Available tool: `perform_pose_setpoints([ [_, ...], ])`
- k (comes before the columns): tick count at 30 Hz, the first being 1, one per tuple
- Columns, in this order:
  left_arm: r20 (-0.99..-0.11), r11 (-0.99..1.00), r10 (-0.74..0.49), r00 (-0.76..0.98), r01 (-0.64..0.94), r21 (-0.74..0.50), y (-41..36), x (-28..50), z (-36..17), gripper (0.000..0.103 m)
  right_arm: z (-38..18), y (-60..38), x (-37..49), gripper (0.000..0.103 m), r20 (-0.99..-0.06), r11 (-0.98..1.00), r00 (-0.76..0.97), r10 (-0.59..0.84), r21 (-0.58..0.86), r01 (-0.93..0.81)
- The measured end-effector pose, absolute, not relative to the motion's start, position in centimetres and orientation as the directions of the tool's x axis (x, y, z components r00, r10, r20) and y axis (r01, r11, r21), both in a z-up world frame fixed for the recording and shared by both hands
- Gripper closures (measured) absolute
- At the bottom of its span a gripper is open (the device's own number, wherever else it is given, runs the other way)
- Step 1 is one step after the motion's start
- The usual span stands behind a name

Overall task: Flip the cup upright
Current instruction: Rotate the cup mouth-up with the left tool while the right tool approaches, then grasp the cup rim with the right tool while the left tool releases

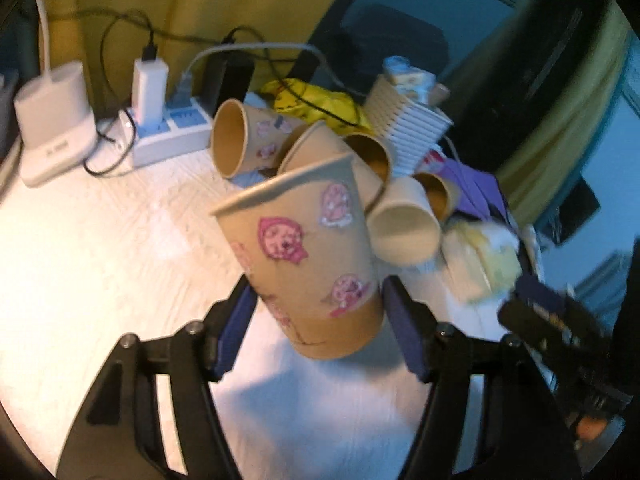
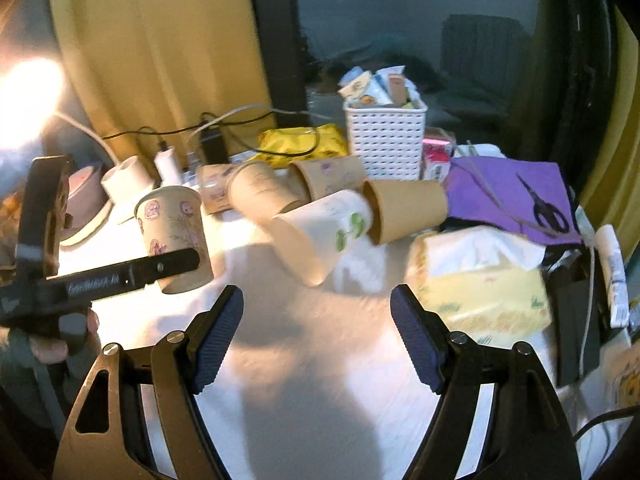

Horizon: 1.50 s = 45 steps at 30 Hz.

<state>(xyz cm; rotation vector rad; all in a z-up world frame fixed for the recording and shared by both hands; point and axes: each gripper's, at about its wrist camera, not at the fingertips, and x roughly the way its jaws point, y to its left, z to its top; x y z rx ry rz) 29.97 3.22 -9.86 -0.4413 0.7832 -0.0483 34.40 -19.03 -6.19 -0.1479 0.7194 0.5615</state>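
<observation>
One pink-printed paper cup (image 1: 304, 256): sitting rim-up, slightly tilted
Left gripper (image 1: 316, 304): clamping its base
Right gripper (image 2: 316, 308): hovering with fingers spread, gripping nothing
Tipped cups (image 2: 320, 232): lying at 12 o'clock

A home, by the look of it, a lived-in table by a dark window: yellow curtains (image 2: 160, 52) hang behind, and a white power strip (image 1: 168, 136) sits crowded with chargers and cables. On the white tabletop (image 2: 320, 360) there's a tissue pack (image 2: 480, 280), a white basket (image 2: 386, 136) stuffed with small packets, scissors (image 2: 546, 208) on purple paper, and paper cups (image 2: 304, 196) lying about.
</observation>
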Motion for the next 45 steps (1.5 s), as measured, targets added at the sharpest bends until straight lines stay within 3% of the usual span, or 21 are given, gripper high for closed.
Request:
perform_pose_setpoints([
  [15, -0.655, 0.976, -0.196, 0.730, 0.211, -0.057, -2.1, 18.5, -9.1, 0.037, -6.2, -16.0, 24.3, 0.024, -0.672, 0.709, 0.406, 0.620, 0.257, -0.657],
  [38, -0.626, 0.922, -0.234, 0.744, 0.374, 0.100, -6.9, 14.6, -9.8, 0.037, -7.5, -15.1, 24.4, 0.024, -0.644, 0.580, 0.209, 0.736, 0.439, -0.686],
  [41, -0.626, 0.926, -0.226, 0.746, 0.364, 0.101, -6.8, 14.6, -9.8, 0.037, -7.4, -15.1, 24.7, 0.032, -0.637, 0.573, 0.203, 0.744, 0.451, -0.684],
  [45, -0.632, 0.934, -0.225, 0.741, 0.348, 0.076, -6.3, 14.9, -9.7, 0.036, -7.5, -14.8, 25.0, 0.034, -0.632, 0.562, 0.188, 0.752, 0.465, -0.684],
])
